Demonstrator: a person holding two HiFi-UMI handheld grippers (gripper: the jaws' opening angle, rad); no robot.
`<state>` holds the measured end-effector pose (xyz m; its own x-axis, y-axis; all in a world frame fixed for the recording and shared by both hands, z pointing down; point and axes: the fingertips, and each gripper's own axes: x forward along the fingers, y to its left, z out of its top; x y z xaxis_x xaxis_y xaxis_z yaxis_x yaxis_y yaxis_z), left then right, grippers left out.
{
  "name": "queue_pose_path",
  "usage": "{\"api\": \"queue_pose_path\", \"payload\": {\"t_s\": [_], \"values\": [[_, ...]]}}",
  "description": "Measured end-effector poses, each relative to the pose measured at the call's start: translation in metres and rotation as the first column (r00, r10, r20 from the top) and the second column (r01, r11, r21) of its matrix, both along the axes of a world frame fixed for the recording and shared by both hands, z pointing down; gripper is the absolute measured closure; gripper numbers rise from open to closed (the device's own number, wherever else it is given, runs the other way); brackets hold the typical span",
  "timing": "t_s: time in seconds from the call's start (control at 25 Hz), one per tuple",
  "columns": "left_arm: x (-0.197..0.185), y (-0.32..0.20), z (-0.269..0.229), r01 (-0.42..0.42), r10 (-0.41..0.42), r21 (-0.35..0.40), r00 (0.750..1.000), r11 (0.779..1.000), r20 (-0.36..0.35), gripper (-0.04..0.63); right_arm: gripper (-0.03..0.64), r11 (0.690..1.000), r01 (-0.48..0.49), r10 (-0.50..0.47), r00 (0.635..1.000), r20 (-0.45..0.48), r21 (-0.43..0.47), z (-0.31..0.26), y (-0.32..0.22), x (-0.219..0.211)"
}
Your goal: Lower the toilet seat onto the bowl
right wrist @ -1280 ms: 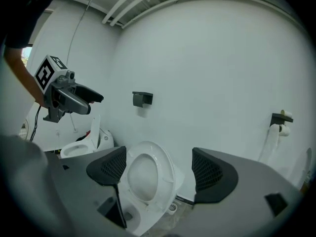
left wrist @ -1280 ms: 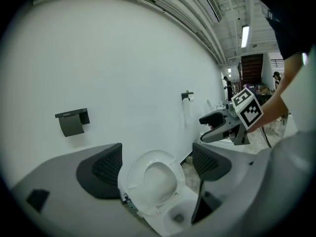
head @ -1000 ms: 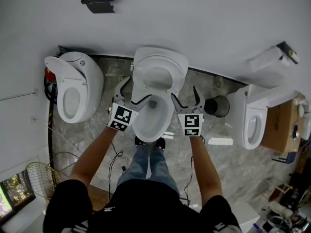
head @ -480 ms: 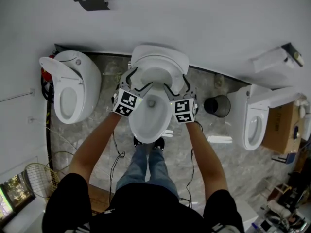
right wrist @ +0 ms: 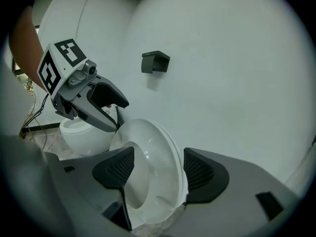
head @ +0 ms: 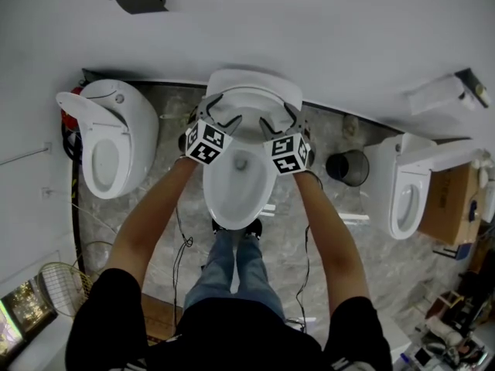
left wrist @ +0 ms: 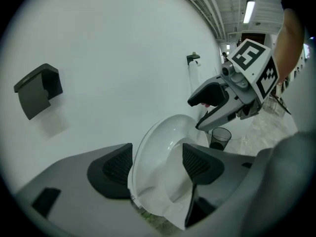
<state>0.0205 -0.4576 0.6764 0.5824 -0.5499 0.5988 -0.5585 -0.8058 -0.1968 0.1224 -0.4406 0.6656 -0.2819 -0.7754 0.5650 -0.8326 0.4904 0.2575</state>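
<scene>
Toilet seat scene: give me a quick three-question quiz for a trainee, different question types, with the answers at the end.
1. True or false: the toilet seat already lies flat on the bowl.
2. What stands between the jaws of the left gripper? A the dark bin; B the raised toilet seat's edge; C the black holder.
3. How many toilets show in the head view?

Key: 1 false, it stands raised. 2 B; the right gripper has the seat's other edge between its jaws, and both pairs of jaws are closing on it. 3 three: the middle one, a left toilet and a right toilet.
</scene>
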Motion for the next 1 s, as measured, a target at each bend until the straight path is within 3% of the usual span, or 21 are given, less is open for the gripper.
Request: {"api": "queue_pose_path", "payload": {"t_s": [0.2, 0.36, 0.64, 1.0], "values": [[0.011, -0.019, 0.009, -0.016, 0.014, 0.049, 0.999, 0.999, 0.036, 0.376, 0.304, 0.999, 0.033, -0.033, 0.998, -0.056, -0.016, 0.009, -0.022, 0.0], [0.015, -0.036, 0.017, -0.061, 0.053, 0.066, 0.992, 0.996, 0.112, 0.38, 0.321, 0.998, 0.045, -0.049, 0.995, -0.085, -0.044, 0.021, -0.031, -0.001], [0.016, -0.045, 0.035, -0.1, 0.097, 0.008, 0.976, 0.995, 0.195, 0.422, 0.417, 0.997, 0.041, -0.05, 0.988, -0.143, -0.065, 0.034, -0.038, 0.007], [0.015, -0.042, 0.037, -0.113, 0.107, 0.018, 0.973, 0.993, 0.202, 0.447, 0.43, 0.996, 0.067, -0.077, 0.979, -0.191, -0.056, 0.035, -0.037, 0.004]]}}
